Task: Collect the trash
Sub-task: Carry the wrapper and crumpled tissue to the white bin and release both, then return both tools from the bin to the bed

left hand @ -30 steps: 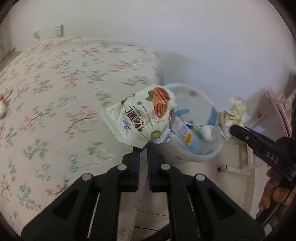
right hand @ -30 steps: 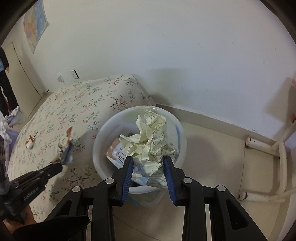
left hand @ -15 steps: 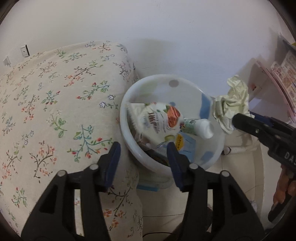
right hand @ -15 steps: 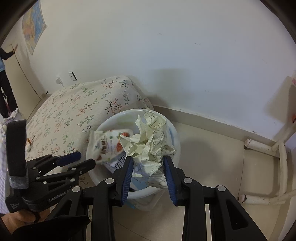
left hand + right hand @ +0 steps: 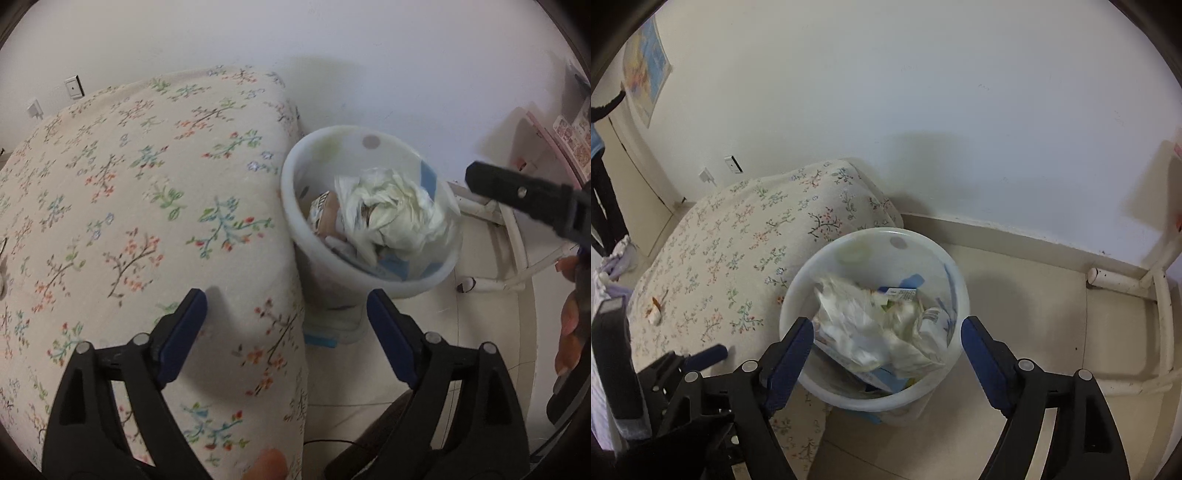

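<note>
A white plastic bin (image 5: 373, 280) stands on the floor beside the bed; it also shows in the right wrist view (image 5: 871, 400). A crumpled paper ball (image 5: 395, 214) lies in it on top of a snack wrapper (image 5: 325, 214) and other trash; the paper shows in the right wrist view (image 5: 875, 336). My left gripper (image 5: 286, 328) is open and empty over the bed's corner. My right gripper (image 5: 886, 350) is open and empty just above the bin; one of its fingers (image 5: 517, 192) reaches in from the right in the left wrist view.
The bed with a flowered cover (image 5: 129, 206) fills the left. A small scrap (image 5: 654, 312) lies on the bed. A white wall is behind the bin. White pipe legs (image 5: 1126, 284) stand on the floor at the right.
The left gripper opened and dropped the snack wrapper into the bin, then drew back. The right gripper opened and the crumpled paper fell into the bin.
</note>
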Demonstrator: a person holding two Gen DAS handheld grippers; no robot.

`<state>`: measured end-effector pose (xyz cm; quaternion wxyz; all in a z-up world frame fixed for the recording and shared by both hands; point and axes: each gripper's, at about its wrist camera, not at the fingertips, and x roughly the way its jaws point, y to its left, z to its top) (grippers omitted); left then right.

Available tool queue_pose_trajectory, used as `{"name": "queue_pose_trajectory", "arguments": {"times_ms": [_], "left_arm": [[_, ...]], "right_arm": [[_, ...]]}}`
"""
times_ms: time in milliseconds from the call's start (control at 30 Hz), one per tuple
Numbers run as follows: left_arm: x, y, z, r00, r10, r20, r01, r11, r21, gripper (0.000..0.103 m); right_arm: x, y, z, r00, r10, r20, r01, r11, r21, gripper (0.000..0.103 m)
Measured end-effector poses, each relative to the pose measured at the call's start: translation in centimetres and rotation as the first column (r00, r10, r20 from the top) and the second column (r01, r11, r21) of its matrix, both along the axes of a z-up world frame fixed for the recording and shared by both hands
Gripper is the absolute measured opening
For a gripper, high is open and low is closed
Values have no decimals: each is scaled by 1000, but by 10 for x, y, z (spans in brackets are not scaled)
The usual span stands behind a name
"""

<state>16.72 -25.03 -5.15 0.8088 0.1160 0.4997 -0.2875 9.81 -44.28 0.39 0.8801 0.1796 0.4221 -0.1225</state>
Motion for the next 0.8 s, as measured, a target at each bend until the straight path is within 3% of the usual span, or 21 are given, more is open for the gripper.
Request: {"name": "queue_pose_trajectory", "arguments": {"times_ms": [267, 467, 800], "left_arm": [[-6, 42, 14, 997, 77, 0, -77, 997, -9, 100], [-6, 82, 24, 990, 142, 14, -142, 990, -3, 102], [14, 157, 42, 954, 298, 0, -298, 954, -4, 102]], "right_arm": [[-4, 30, 9, 998, 62, -28, -64, 995, -73, 84], [-5, 61, 14, 991, 117, -66, -126, 982, -141, 84], [11, 90, 22, 991, 119, -54, -124, 988, -95, 84]]}}
